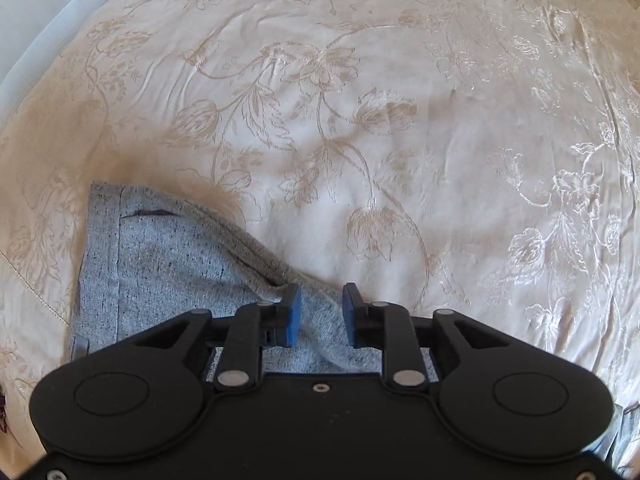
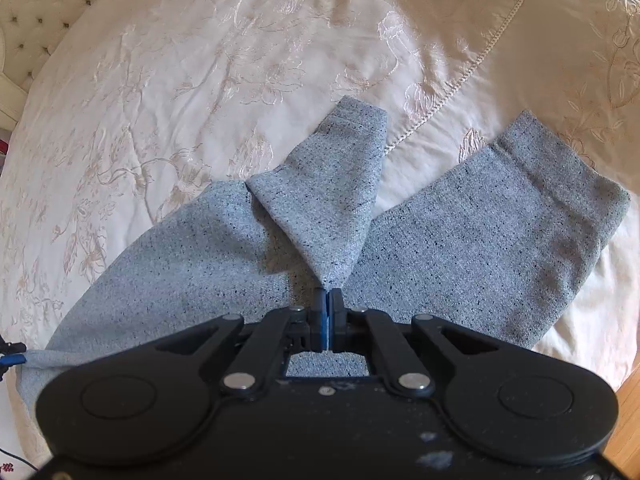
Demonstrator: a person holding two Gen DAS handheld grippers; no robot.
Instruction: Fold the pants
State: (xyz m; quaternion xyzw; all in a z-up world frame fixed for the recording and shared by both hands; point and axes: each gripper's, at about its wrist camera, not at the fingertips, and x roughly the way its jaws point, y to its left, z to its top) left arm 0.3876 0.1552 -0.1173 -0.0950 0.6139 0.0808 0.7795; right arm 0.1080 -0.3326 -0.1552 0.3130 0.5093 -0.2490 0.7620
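Grey speckled pants lie on a cream floral bedspread. In the left wrist view the waistband end of the pants lies at lower left, with a dark slit near the band. My left gripper is open, its blue pads straddling a raised fold of the grey fabric. In the right wrist view both legs of the pants spread out ahead; the left leg is folded back, its cuff pointing away. My right gripper is shut on a pinched edge of that folded leg.
The bedspread fills most of both views, with a corded seam running diagonally at the right. A tufted headboard stands at the far left. A wooden floor shows at the lower right beyond the bed's edge.
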